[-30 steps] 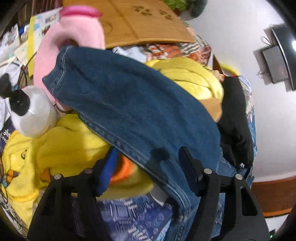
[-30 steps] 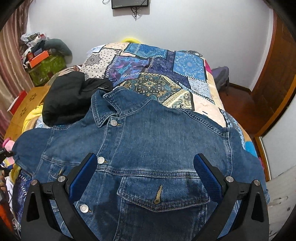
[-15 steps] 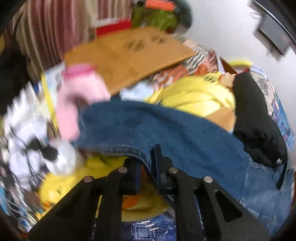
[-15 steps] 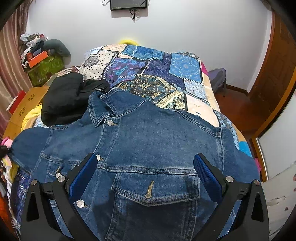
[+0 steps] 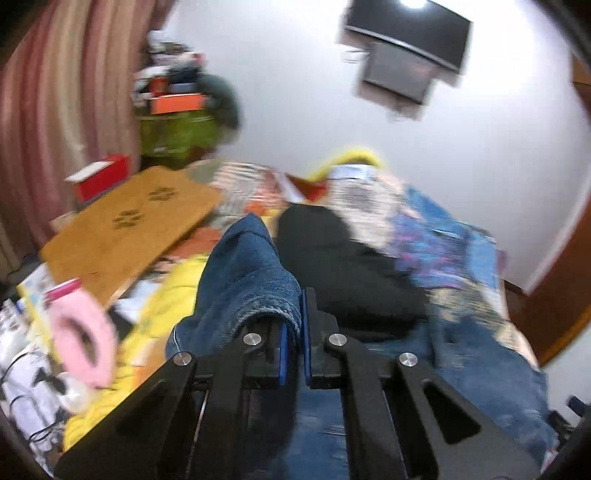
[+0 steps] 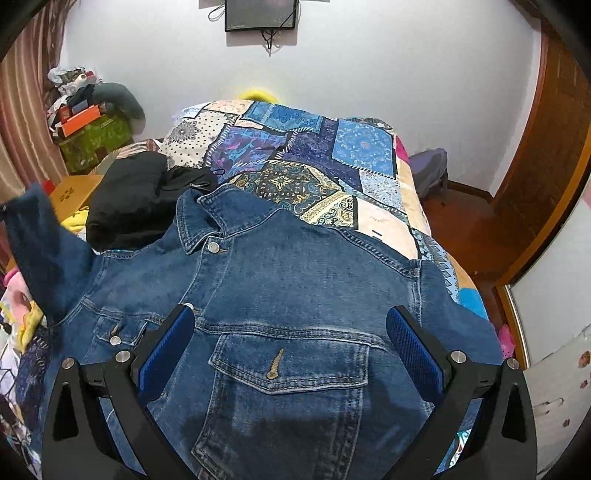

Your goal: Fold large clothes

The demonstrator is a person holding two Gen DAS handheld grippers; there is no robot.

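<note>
My left gripper is clamped nearly closed on the sleeve of the denim jacket, the blue cloth bunched up and over the blue pads and rising straight ahead of them. To the left of that gripper lie a pink plush ring, yellow fabric and a brown board; just ahead and to its right sits a black garment, with the patchwork bedspread beyond, though this view is blurred. From the right wrist camera, the raised sleeve stands up at far left, lifted off the bed. My right gripper hangs spread wide above the jacket's front, holding nothing, its two blue pads either side of the buttoned chest pocket. The jacket lies face up on the bed directly beneath and ahead of that gripper, collar pointing away. The black garment rests ahead and left of the collar, touching it. Farther ahead stretches the patchwork bedspread, and a dark screen hangs on the white wall beyond.
</note>
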